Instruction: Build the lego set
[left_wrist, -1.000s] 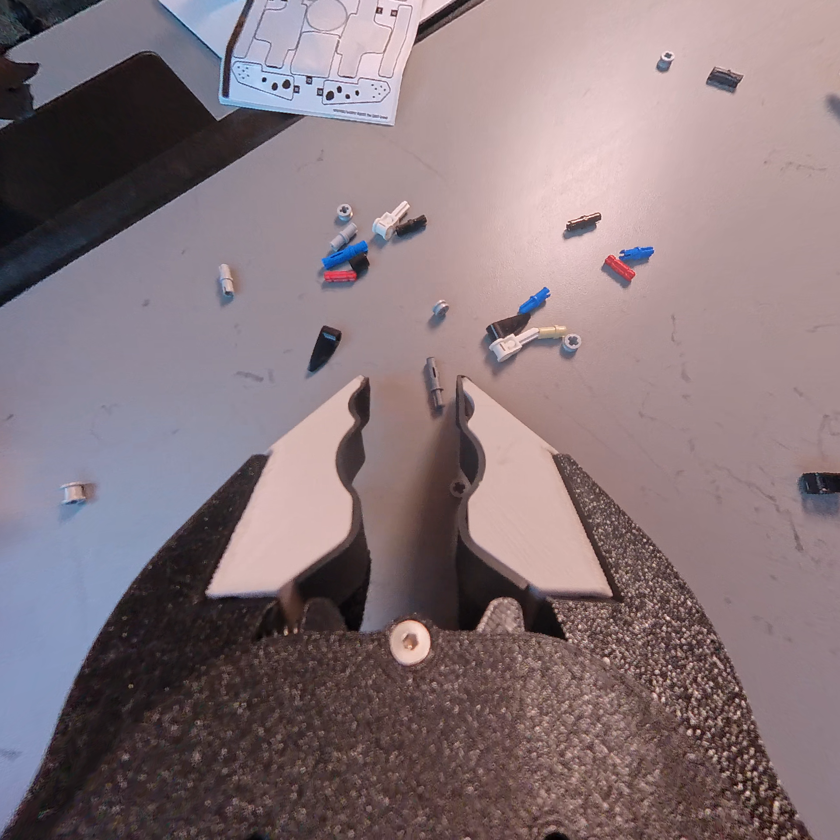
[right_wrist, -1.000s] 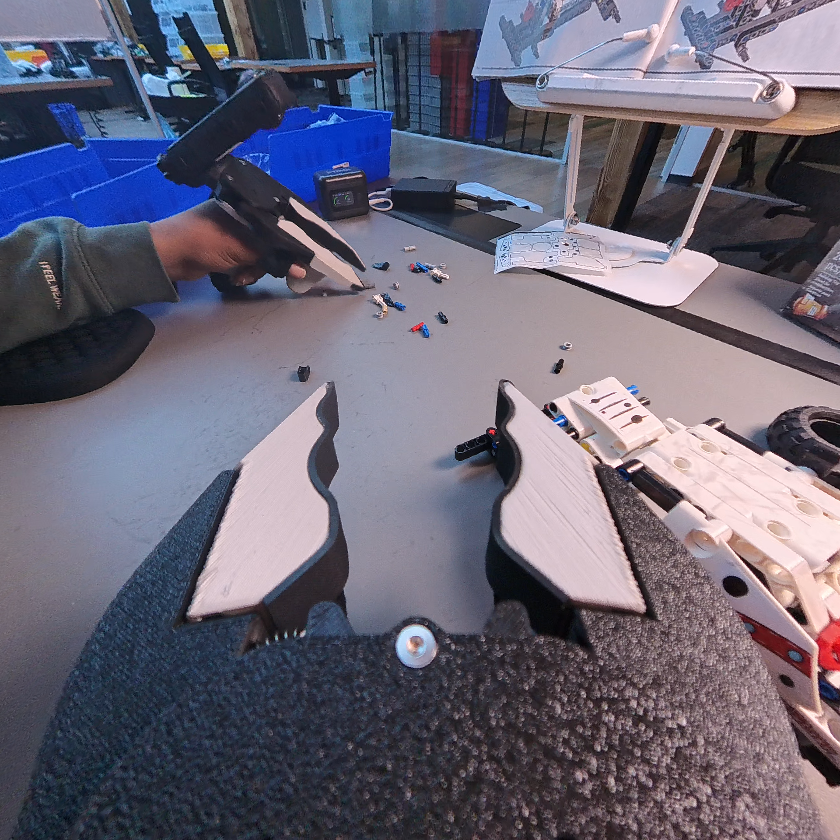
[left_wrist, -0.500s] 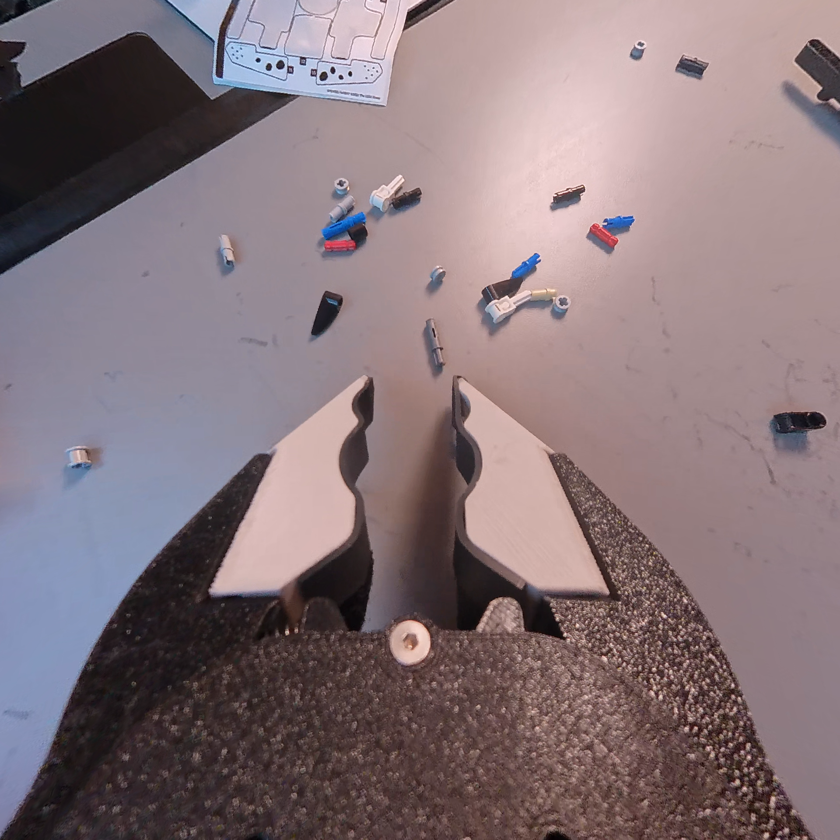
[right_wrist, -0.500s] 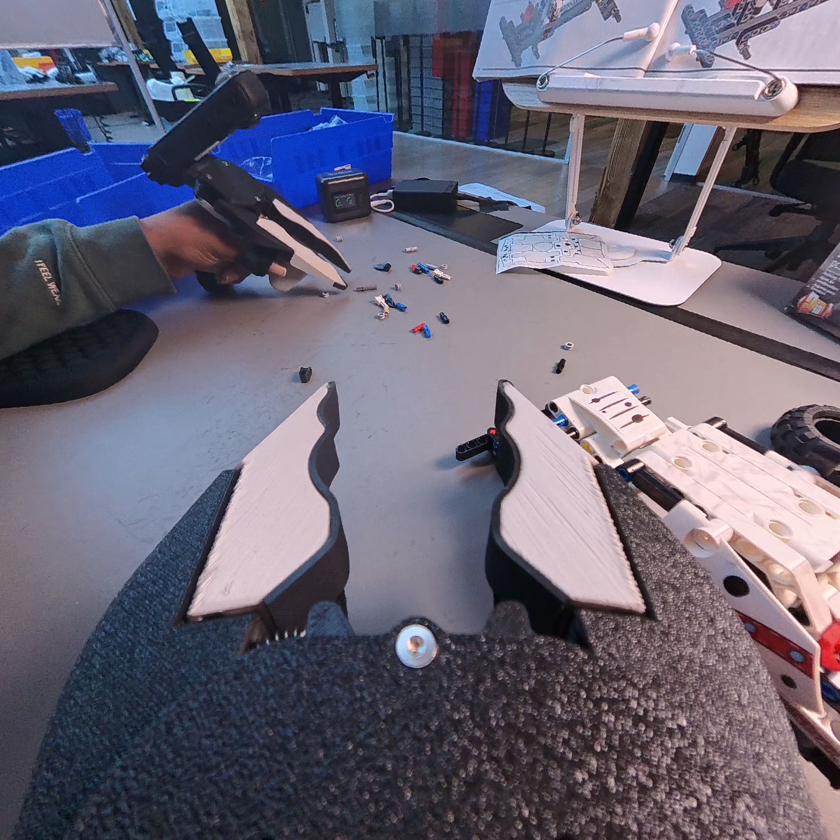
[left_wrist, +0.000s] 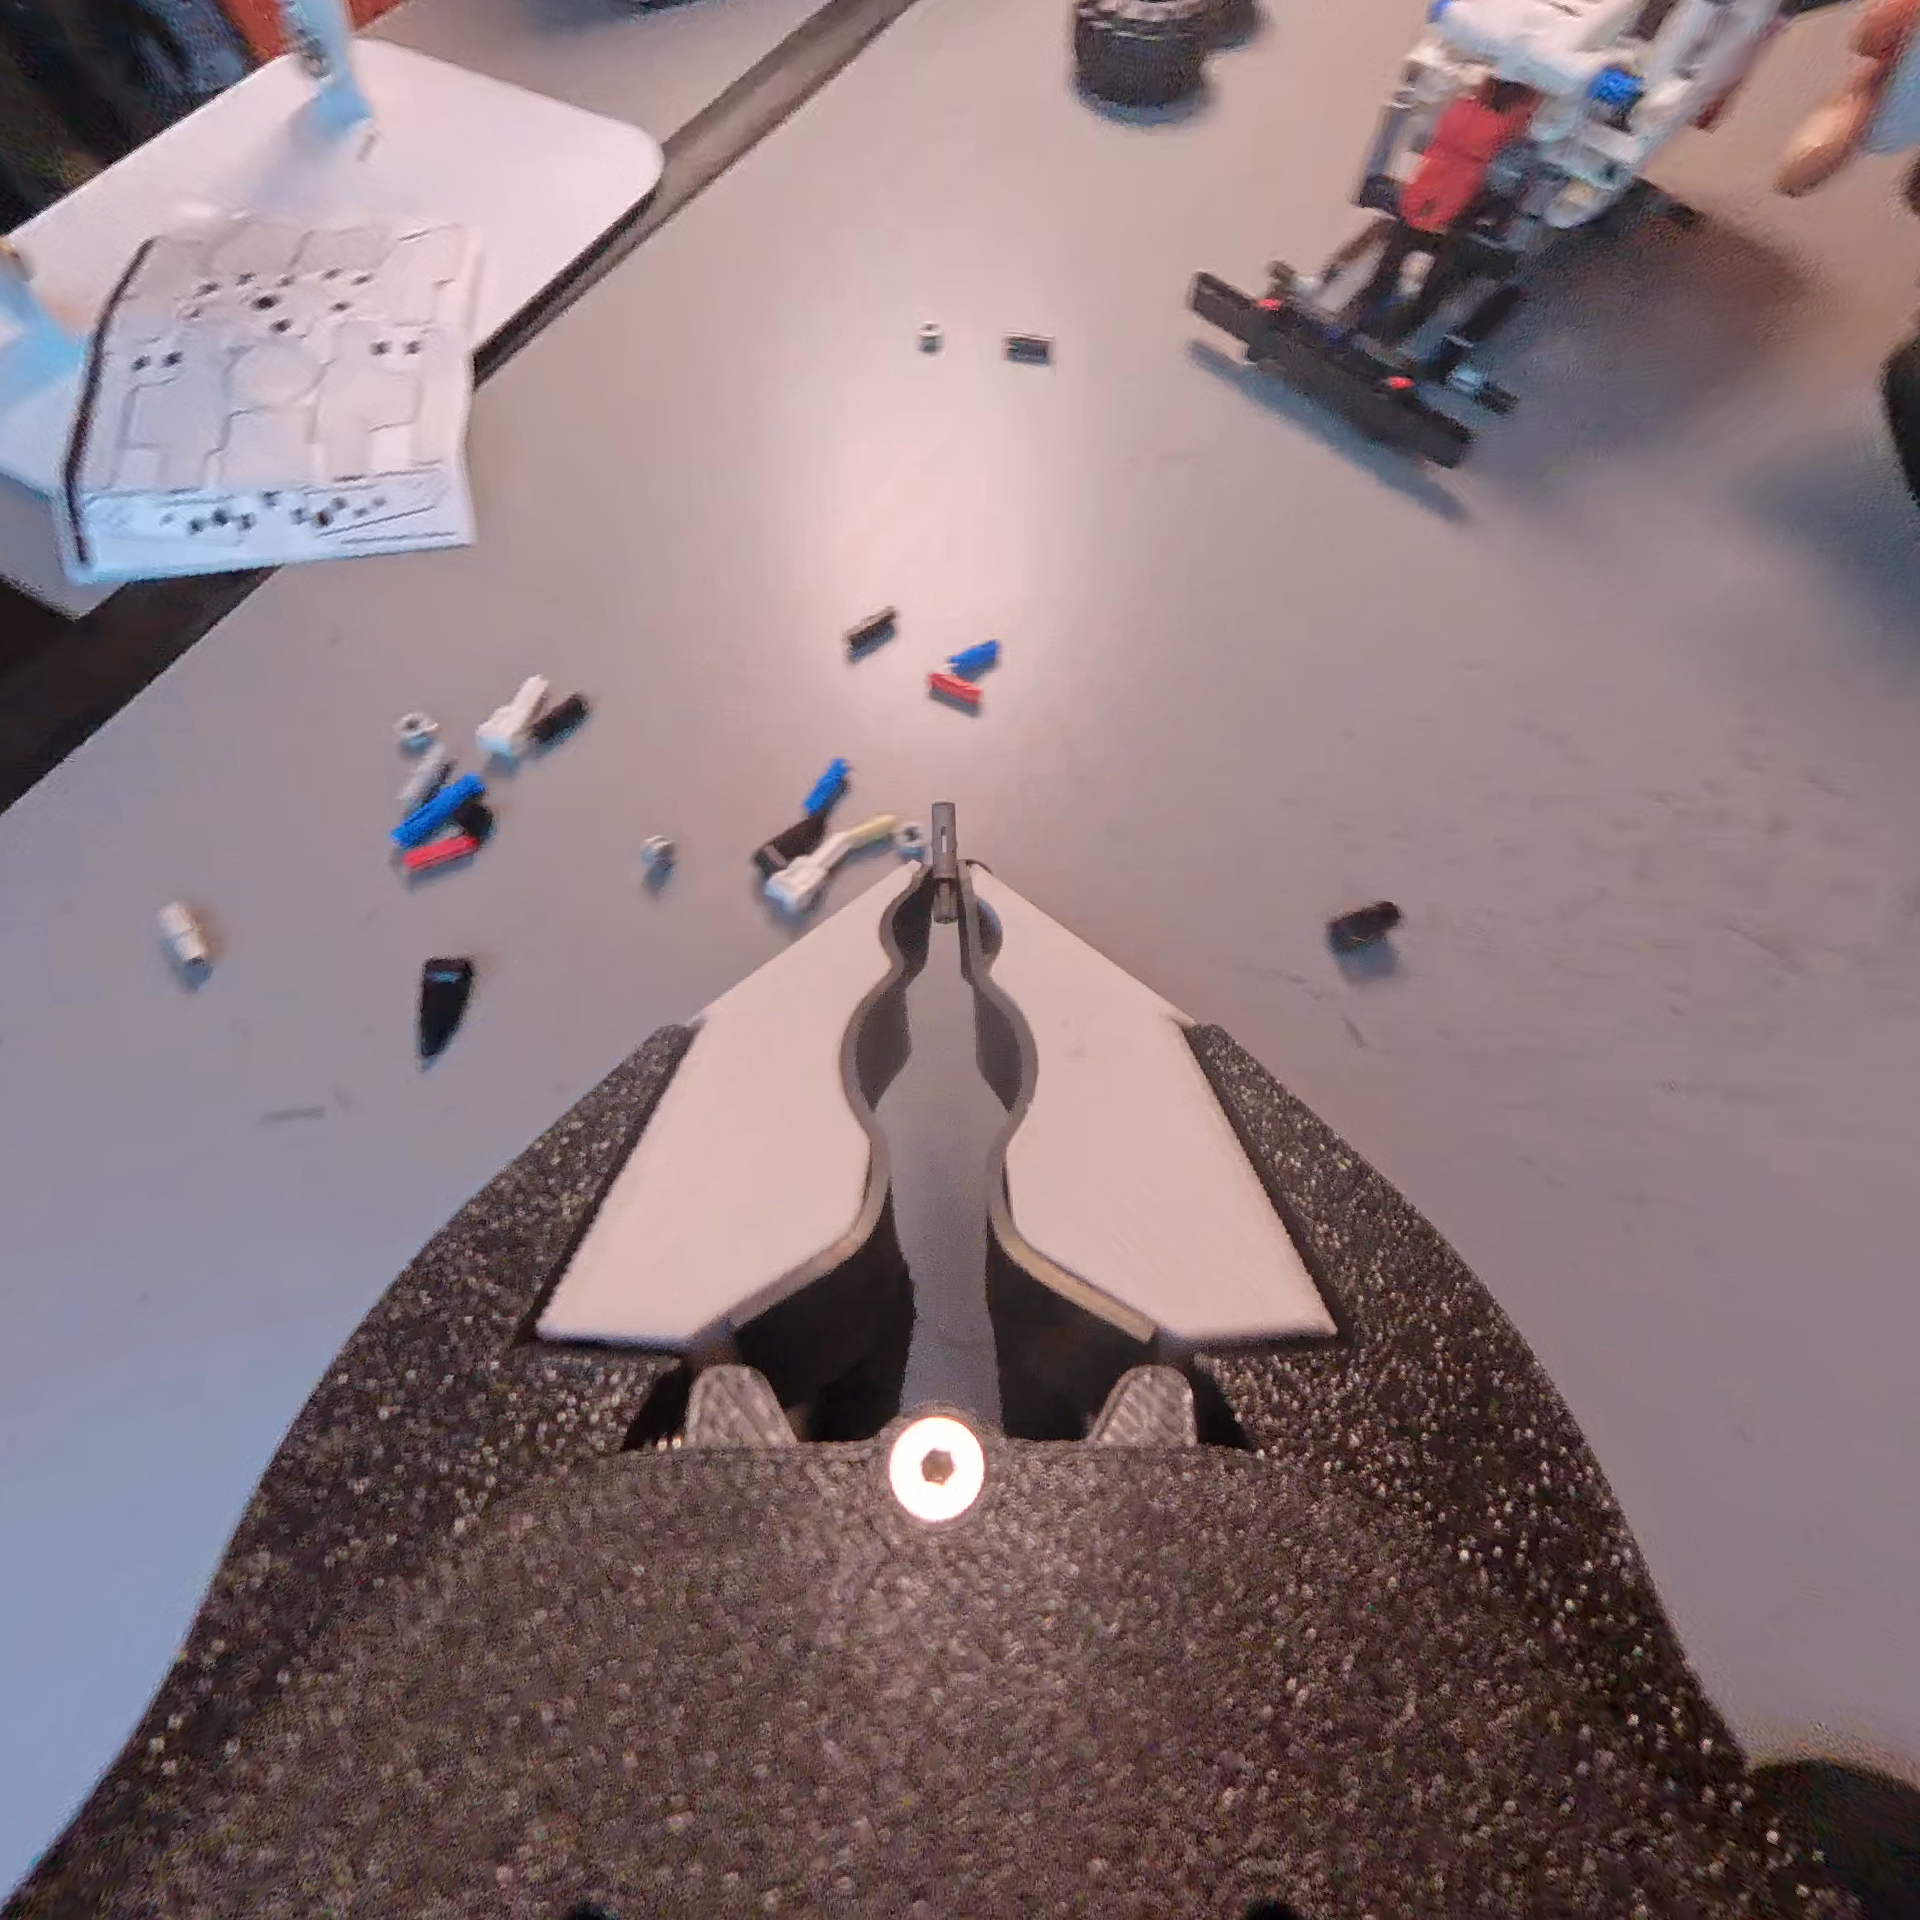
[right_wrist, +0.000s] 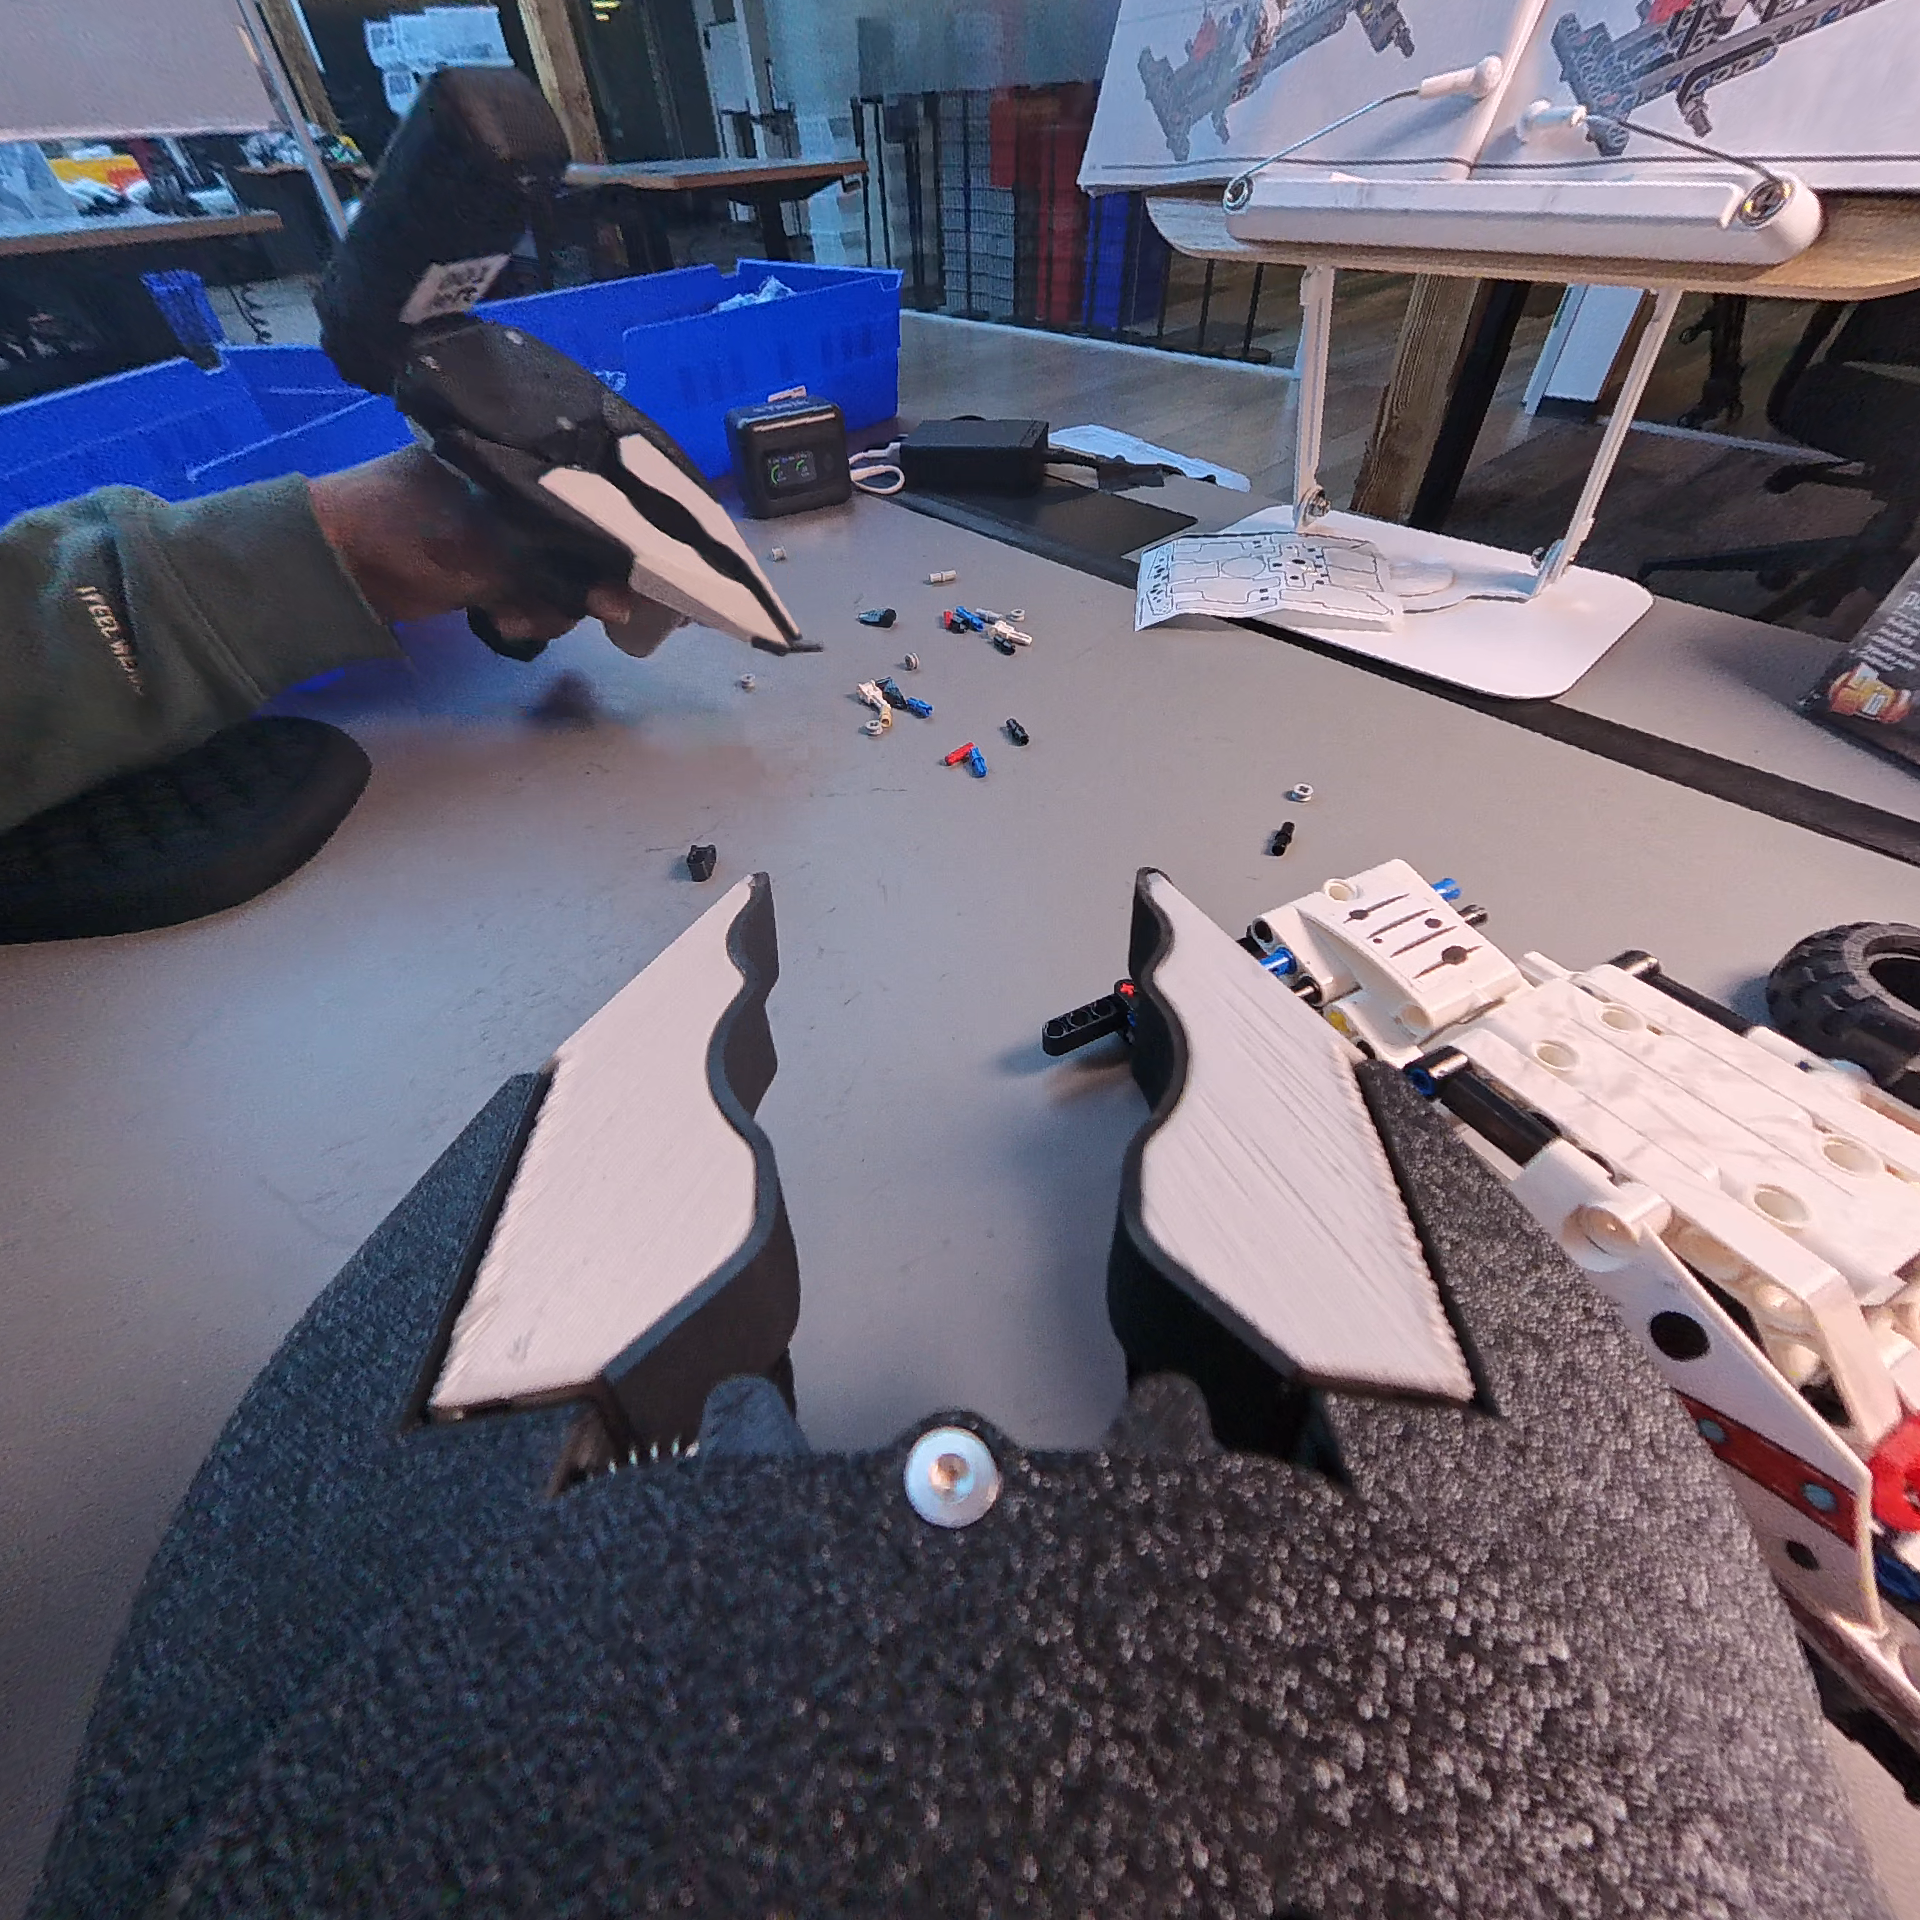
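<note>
The table (left_wrist: 1351, 727) is a smooth, matt grey surface with faint scuffs. The left gripper (left_wrist: 943, 883) has a rough, speckled black body and finely ridged pale finger plates — with one shiny metal screw (left_wrist: 935, 1467). The small plastic pin (left_wrist: 943, 842) looks dull grey; the lego model (right_wrist: 1558, 1091) is glossy white plastic. Near the far left corner lies a matt paper sheet (left_wrist: 270, 384).

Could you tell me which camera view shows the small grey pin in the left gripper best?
The left wrist view: the grey pin sticks out, close up, from the shut left gripper. The right wrist view shows it only as a tiny dark sliver.
</note>
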